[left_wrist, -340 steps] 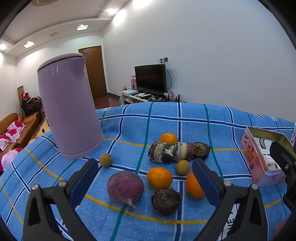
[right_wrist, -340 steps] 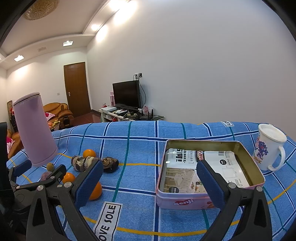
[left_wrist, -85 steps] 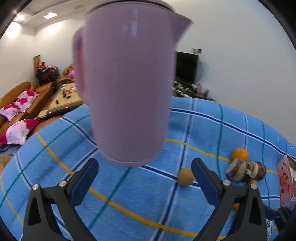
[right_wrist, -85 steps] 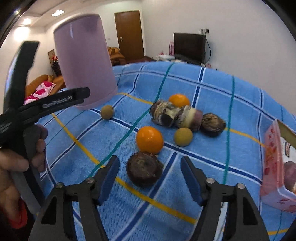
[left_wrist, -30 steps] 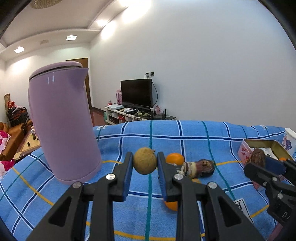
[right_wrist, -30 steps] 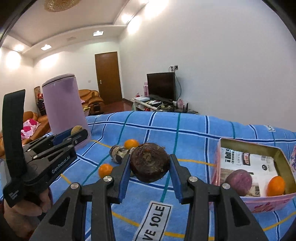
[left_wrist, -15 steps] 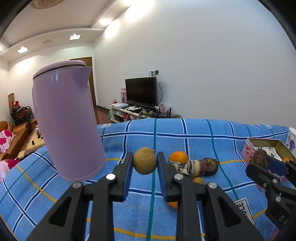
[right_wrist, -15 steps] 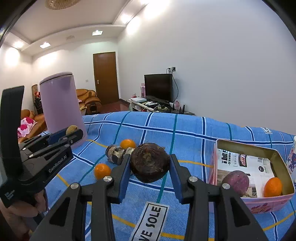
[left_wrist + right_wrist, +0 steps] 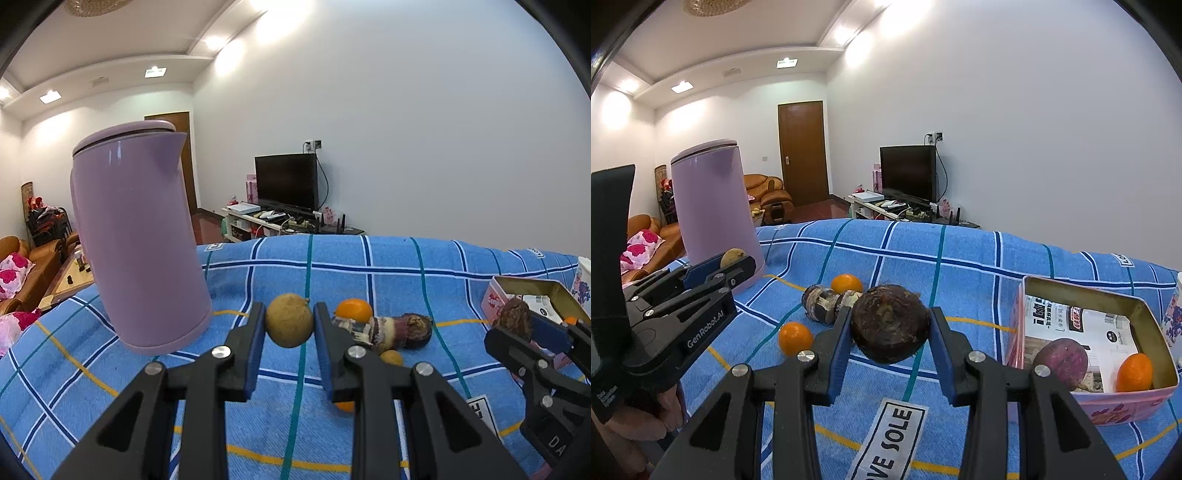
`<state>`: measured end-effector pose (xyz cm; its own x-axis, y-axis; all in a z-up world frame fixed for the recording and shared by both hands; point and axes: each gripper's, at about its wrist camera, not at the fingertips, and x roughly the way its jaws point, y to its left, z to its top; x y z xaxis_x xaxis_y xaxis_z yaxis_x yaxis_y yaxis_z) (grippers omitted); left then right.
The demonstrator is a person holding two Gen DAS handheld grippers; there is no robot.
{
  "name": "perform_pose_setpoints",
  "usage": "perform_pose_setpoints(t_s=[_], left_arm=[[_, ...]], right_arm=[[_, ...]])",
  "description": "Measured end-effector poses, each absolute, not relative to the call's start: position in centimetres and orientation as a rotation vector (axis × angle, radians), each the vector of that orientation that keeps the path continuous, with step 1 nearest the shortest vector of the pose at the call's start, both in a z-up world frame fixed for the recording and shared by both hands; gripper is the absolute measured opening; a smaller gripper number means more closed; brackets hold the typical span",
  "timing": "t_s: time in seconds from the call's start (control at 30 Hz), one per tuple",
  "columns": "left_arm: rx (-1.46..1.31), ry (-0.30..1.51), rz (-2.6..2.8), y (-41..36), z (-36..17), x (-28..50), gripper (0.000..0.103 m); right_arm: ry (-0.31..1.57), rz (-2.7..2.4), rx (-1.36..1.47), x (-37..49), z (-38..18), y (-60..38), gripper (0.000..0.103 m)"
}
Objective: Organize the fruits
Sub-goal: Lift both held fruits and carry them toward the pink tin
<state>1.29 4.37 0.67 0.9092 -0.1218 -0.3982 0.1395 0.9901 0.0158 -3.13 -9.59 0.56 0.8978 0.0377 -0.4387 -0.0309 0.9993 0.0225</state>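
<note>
We are carrying two fruits at once, both lifted clear of the blue checked tabletop point(image 9: 960, 258). Our left gripper point(image 9: 289, 326) is clamping a small tan longan point(image 9: 289, 325) between its pads, with the purple kettle point(image 9: 136, 251) standing just off to its left. Our right gripper point(image 9: 889, 330) is squeezing a dark, rough-skinned fruit point(image 9: 890, 323) and is pointing over the cloth, with the tin point(image 9: 1145, 310) lying ahead and to its right. That tin is already holding a purple fruit point(image 9: 1061, 360) and an orange point(image 9: 1134, 371), so we judge the sorting to be partly done and the step in hand to be the carry toward the tin. Ahead of the right gripper and slightly left, two more oranges point(image 9: 795, 338) and a cut, banded piece point(image 9: 822, 304) are lying loose on the cloth; in the left view a second small longan point(image 9: 390, 357) is sitting beyond the gripper's right finger. Next, we think the right gripper needs to swing right, come over the tin's free space beside the fruits already there, and only then let go, low enough that the fruit is not bouncing out. The left gripper should be following once the right one is out of the way, since both are heading for the same opening.
</note>
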Motion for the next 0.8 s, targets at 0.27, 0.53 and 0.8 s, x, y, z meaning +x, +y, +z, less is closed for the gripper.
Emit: perform_pose_setpoints(t_s=[0.27, 0.53, 0.8], left_arm=[[0.049, 0.411, -0.138, 3.6, 0.7, 0.7, 0.028], [0.056, 0.417, -0.142, 3.0, 0.6, 0.1, 0.028], [0.072, 0.424, -0.145, 1.8, 0.6, -0.6, 0.028]], right_arm=[[0.445, 0.035, 0.0, -3.7, 0.7, -9.7, 0.043], [0.435, 0.022, 0.019, -4.3, 0.9, -10.9, 0.043], [0.436, 0.004, 0.024, -5.2, 1.1, -12.2, 0.043]])
